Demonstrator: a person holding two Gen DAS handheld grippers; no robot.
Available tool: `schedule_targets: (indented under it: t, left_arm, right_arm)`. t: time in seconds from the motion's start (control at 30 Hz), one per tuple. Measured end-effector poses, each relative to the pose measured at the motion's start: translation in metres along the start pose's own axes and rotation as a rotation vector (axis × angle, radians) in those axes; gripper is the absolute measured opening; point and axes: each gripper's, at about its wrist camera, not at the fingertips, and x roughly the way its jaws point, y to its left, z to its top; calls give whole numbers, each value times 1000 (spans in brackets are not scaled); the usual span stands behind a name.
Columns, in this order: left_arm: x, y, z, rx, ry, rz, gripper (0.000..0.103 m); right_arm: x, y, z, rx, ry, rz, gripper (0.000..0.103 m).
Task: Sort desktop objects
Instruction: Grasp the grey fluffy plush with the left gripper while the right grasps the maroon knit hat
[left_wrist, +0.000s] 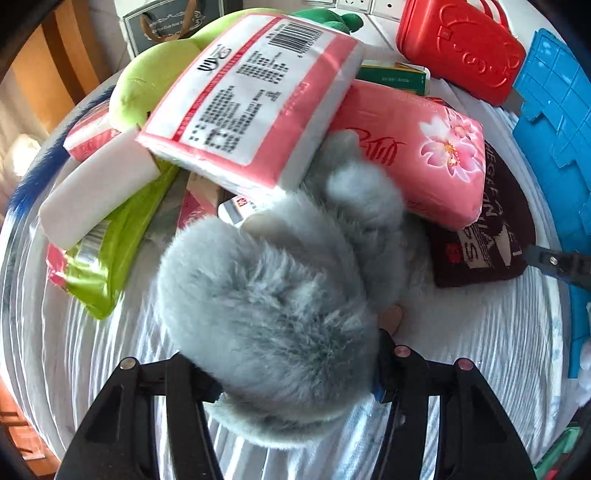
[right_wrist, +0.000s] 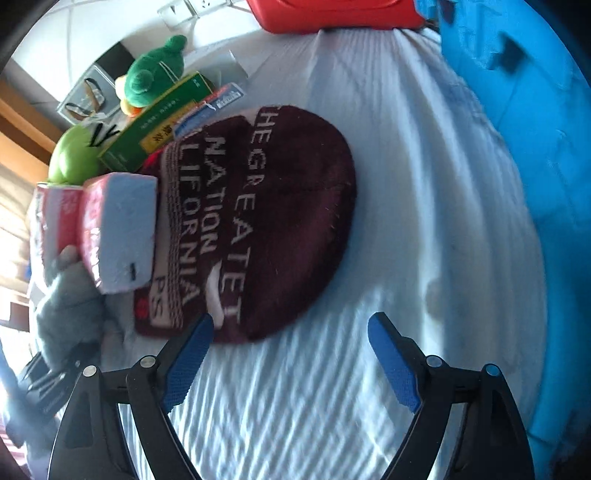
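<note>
A fluffy grey plush toy (left_wrist: 266, 295) fills the gap between the black fingers of my left gripper (left_wrist: 291, 369), which is shut on its near end; it lies on the white cloth. The same toy (right_wrist: 70, 295) shows at the left edge of the right wrist view. A maroon knitted beanie (right_wrist: 288, 221) with white lettering lies flat on the cloth, also seen as the beanie (left_wrist: 480, 240) to the right of the plush. My right gripper (right_wrist: 291, 363) stands open just short of the beanie's near edge, with only cloth between its blue pads (right_wrist: 395, 362).
Pink tissue packs (left_wrist: 251, 103) are piled behind the plush, one pack (right_wrist: 118, 229) overlapping the beanie. A lime plush (left_wrist: 147, 81), white block (left_wrist: 96, 192), green packet (left_wrist: 110, 251), green box (right_wrist: 155, 129) and red case (left_wrist: 461, 48) crowd the back. A blue plastic crate (right_wrist: 517, 147) borders the right.
</note>
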Motion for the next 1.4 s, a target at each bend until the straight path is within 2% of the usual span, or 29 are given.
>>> schedule_targets:
  t: [0.17,0.3,0.5,0.67,0.97,1.03,1.07,1.13,1.23,1.27,1.3,1.4]
  left_arm:
    - [14,-5,4,14,30,-18,56]
    - [16,-4,6,9,22,-33,56]
    - [16,-4,8,19,6,-35,57]
    - [12,-4,4,26,-5,-40,57]
    - [20,-8,10,36,-4,-42,58]
    - [19,-7,10,37,-3,-42,58]
    - [21,-11,13,38,-2,-40,59]
    - [21,-11,14,40,-2,-37,59]
    - [22,-11,14,40,10,-35,59]
    - [21,-12,14,43,28,-28,58]
    - [22,-16,17,39,34,-29,53]
    - [16,-23,14,42,30,-32,49]
  right_arm:
    - [18,14,12,-20,1,-12,103]
    - [20,18,14,-15,-41,-55,103]
    - [18,19,1,-22,-171,-78,103]
    - [22,28,1,-94,-191,-132,103]
    - [24,28,3,-57,-183,-106,103]
    - [23,28,4,-56,-181,-70,97]
    - [22,31,3,-65,-180,-58,89]
    - [21,37,2,-79,-180,-79,79]
    - [18,31,2,-22,-188,-77,64]
    - [16,27,2,0,-188,-46,51]
    - [14,24,3,11,-186,-27,41]
    - [3,17,-2,34,-197,48,29]
